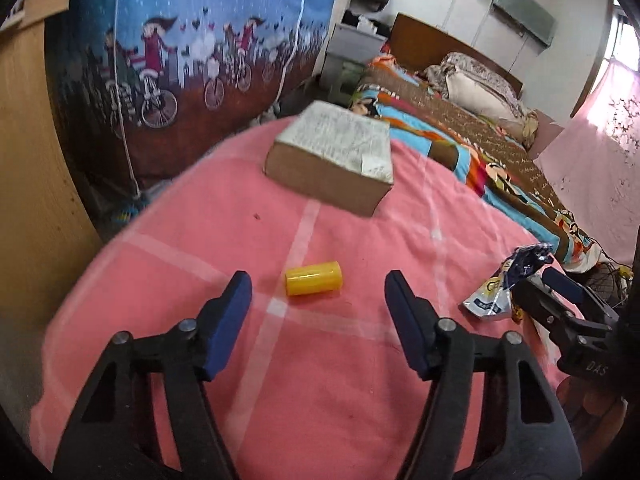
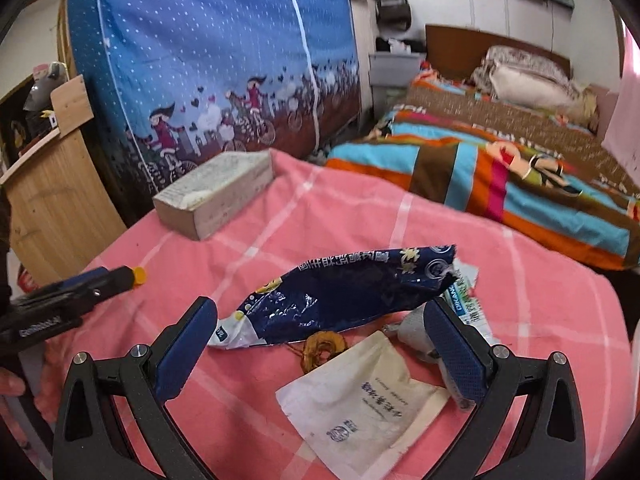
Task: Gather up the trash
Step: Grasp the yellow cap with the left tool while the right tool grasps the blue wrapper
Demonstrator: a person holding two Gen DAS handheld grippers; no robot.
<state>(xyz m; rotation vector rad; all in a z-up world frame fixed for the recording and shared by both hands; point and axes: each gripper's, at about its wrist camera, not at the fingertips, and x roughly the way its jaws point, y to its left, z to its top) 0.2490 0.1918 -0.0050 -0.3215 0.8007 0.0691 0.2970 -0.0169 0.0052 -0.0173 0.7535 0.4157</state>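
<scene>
Your left gripper (image 1: 318, 286) stood part open with nothing between its pads, the yellow cap (image 1: 313, 278) lying on its side on the pink sheet (image 1: 224, 216) just ahead at 12 o'clock. Your right gripper (image 2: 320, 320) gaped wide and gripped nothing, its pads flanking the dark blue wrapper (image 2: 344, 292); the white packet (image 2: 368, 404) lay at 6 o'clock of that wrapper and the cardboard box (image 2: 216, 192) at 11 o'clock.

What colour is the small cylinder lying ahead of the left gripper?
Yellow; the cylinder shows best in the left wrist view.
</scene>
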